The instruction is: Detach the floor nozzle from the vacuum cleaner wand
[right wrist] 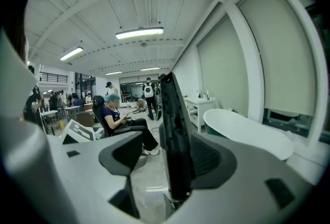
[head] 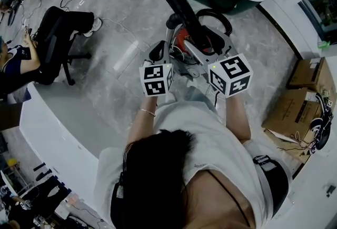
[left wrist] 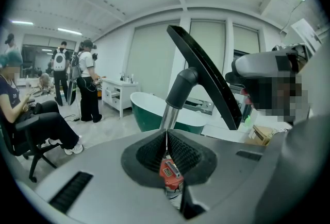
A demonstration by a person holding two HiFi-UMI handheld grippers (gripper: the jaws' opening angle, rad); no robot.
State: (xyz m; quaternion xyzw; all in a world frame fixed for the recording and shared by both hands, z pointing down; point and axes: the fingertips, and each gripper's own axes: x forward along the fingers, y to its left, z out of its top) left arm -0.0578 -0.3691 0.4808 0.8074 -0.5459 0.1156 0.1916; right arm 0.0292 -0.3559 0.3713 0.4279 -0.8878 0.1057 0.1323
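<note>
1. Left gripper view: the left hand-held gripper (left wrist: 166,133) is seen with its jaws closed together. A red part (left wrist: 170,174) shows in the gap under the pads, and whether it is pinched cannot be told.
2. The right hand-held gripper (right wrist: 165,156) is held wide open. The floor nozzle (right wrist: 175,130) stands edge-on between its jaws, close to one pad but not clamped.
3. Just beyond the left jaws, the wand (left wrist: 168,115) rises to a black elbow (left wrist: 181,86). The nozzle appears to be still joined there and is raised in the air.
4. With the nozzle ungripped, it could be dropped to the floor (head: 121,22) if the joint is freed suddenly. The elbow could also be strained by a pull off the wand's line.
5. The elbow joint is shown only by the left gripper view. The vacuum body (head: 184,38) is shown whole only by the head view. Farther off, a bathtub (right wrist: 247,135) and a seated person (right wrist: 116,117) are seen.
</note>
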